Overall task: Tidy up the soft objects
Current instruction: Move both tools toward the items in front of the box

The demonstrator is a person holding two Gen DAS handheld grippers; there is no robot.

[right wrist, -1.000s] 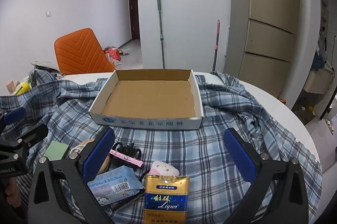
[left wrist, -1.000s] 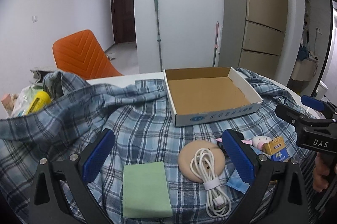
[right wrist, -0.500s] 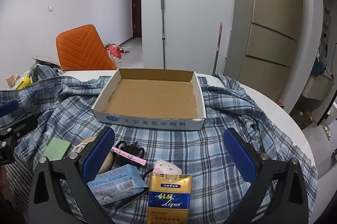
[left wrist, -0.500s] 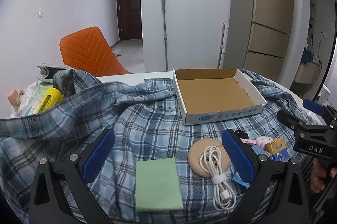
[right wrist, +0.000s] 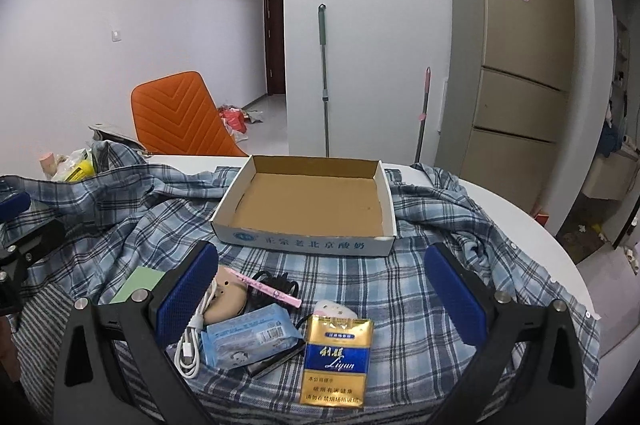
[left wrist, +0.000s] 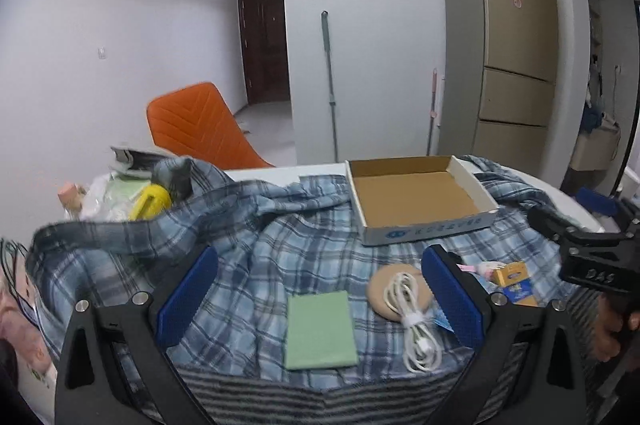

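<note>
A shallow cardboard box [left wrist: 420,197] [right wrist: 316,205] sits empty on a blue plaid shirt [left wrist: 280,245] [right wrist: 420,277] spread over the table. Near the front lie a green cloth [left wrist: 320,329] [right wrist: 138,283], a beige round pad [left wrist: 396,289] [right wrist: 226,299] with a white cable [left wrist: 412,321] [right wrist: 192,341] on it, a blue tissue pack [right wrist: 250,335], a gold carton [right wrist: 336,357] [left wrist: 512,277] and a pink pen [right wrist: 264,285]. My left gripper [left wrist: 320,299] hovers open above the green cloth. My right gripper [right wrist: 320,299] is open over the carton.
An orange chair [left wrist: 200,125] [right wrist: 180,117] stands behind the table. Bags and a yellow item [left wrist: 150,203] are piled at the table's left. A gold fridge [left wrist: 516,57] and a mop [left wrist: 330,81] stand by the wall. The table's white rim [right wrist: 532,225] curves at right.
Both grippers have pulled back and tilted up, so the objects sit lower and smaller in view. Neither gripper's jaws have changed, and nothing on the table has moved.
</note>
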